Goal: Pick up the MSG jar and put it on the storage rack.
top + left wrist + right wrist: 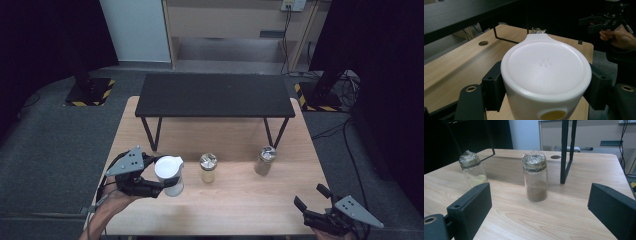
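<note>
High view: the left gripper [150, 181] sits at the lower left of the frame, the right gripper [312, 200] at the lower right, both over the wooden table [235, 205].
White container: a lidded white container [169, 175] stands upright at the lower left, left of the two jars.
Left jaws: closed against the container's two sides, one jaw on each flank, as the left gripper view shows [546, 82].
Right jaws: spread wide and holding nothing; in the right gripper view they frame the brown-powder jar [535, 178], well short of it.
Jars: the yellow-powder jar [208, 167] stands at the centre, the brown-powder jar [264, 160] to its right, both capped with crinkled film and untouched.
Black shelf: a low black shelf [215, 95] spans the upper centre, nothing on it.
Progress: judged early; the container is grasped, but whether it is lifted cannot be told.
Left to do: moving the container and both jars, likely.
</note>
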A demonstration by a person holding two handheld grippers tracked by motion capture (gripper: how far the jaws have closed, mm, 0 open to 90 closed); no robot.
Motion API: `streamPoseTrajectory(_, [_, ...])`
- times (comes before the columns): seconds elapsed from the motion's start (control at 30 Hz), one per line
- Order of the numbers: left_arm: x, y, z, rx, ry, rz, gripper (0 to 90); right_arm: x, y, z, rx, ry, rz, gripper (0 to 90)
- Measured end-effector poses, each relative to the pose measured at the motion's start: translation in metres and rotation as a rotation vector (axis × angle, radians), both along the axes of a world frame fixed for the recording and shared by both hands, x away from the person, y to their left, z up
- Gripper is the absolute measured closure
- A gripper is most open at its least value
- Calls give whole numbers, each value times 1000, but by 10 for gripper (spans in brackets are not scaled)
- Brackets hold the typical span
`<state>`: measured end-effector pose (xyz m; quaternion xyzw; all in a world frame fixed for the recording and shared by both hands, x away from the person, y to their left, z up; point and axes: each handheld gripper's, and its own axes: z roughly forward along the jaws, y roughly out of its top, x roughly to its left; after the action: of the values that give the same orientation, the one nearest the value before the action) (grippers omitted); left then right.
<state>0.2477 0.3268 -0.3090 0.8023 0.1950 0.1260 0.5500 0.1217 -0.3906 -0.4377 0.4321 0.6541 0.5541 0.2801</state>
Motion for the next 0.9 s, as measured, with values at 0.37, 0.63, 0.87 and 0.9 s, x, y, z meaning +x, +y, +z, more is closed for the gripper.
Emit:
streamPoseTrajectory(0.37, [20,0,38,8,-10,2,300,0,0,0,1,0,-2,57])
streamPoseTrajectory(0.63, [35,-2,64,5,-27,11,301,1,0,-1,1,0,-3,58])
streamPoseTrajectory(0.87, [54,-4,92,-11,-31,37,300,1,-1,-1,8,3,-5,57])
streamPoseTrajectory(0.9, [56,-4,95,-13,-31,40,300,1,-1,-1,8,3,-5,58])
